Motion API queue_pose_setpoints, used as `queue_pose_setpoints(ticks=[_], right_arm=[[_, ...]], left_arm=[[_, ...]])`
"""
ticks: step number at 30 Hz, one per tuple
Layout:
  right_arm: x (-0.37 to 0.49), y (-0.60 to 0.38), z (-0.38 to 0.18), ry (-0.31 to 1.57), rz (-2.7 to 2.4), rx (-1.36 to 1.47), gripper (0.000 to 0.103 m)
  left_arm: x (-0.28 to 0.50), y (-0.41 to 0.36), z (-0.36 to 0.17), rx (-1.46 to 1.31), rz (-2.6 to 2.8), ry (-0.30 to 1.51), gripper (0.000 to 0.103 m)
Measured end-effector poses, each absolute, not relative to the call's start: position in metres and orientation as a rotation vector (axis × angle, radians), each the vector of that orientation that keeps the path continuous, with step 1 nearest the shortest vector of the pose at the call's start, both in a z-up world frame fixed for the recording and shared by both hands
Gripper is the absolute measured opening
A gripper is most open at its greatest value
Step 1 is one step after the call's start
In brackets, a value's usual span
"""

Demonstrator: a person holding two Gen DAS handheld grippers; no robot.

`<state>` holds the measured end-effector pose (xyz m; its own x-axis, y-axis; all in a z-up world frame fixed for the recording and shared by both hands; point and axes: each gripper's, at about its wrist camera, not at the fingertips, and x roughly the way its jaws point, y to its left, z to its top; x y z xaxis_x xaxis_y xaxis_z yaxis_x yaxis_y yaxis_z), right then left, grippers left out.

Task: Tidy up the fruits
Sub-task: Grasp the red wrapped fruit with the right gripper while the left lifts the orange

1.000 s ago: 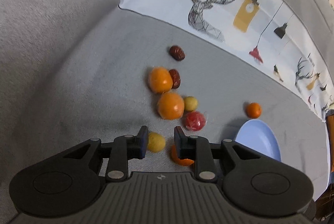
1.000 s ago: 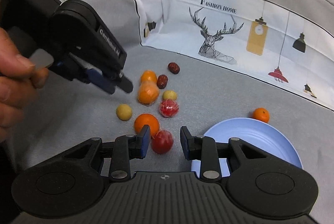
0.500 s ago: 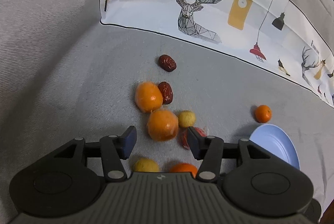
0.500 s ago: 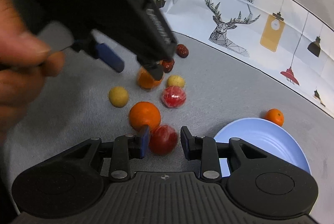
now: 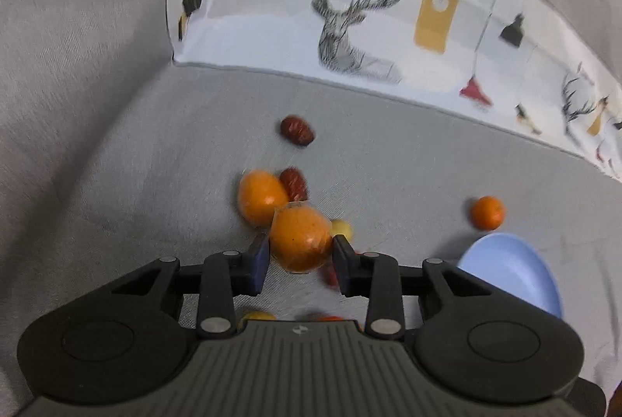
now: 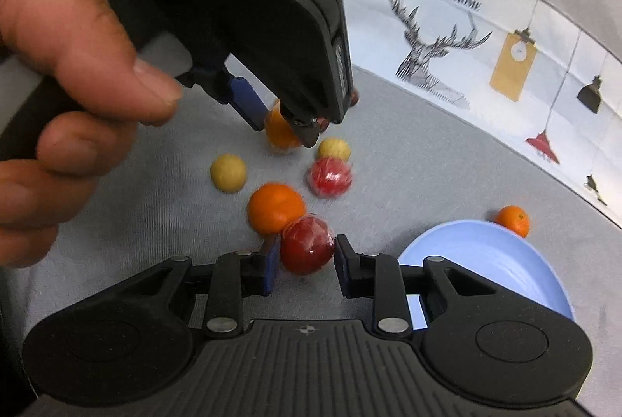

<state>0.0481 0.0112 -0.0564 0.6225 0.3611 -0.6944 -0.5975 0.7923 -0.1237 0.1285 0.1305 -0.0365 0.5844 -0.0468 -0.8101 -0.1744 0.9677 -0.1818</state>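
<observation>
- Left claw [image 5: 300, 257] grips a wrapped orange [image 5: 300, 242] between its fingers.
- Right claw [image 6: 305, 259] sits open around a wrapped red fruit [image 6: 307, 249], right finger slightly apart.

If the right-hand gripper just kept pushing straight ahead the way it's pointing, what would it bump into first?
Probably the wrapped red fruit, which already sits between the right gripper's fingers. Just beyond it, slightly left, lies an orange, touching the red one; depth is hard to judge.

Orange fruit [image 5: 299, 242], pale blue plate [image 5: 517, 277]
</observation>
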Motion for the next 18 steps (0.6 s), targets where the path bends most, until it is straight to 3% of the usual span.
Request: queue_pose_setpoints(ticks=[14, 18], right_arm=[[0.056, -0.091, 0.071, 0.568, 0.425, -0.165, 0.031], [0.063, -0.134, 0.065, 0.555, 0.324, -0.100, 0.031]], left_arm=[[0.080, 0.108, 0.026, -0.263, 0.021, 0.796, 0.039], [0.068, 0.088, 0.032, -0.245, -0.010, 0.772, 0.039]])
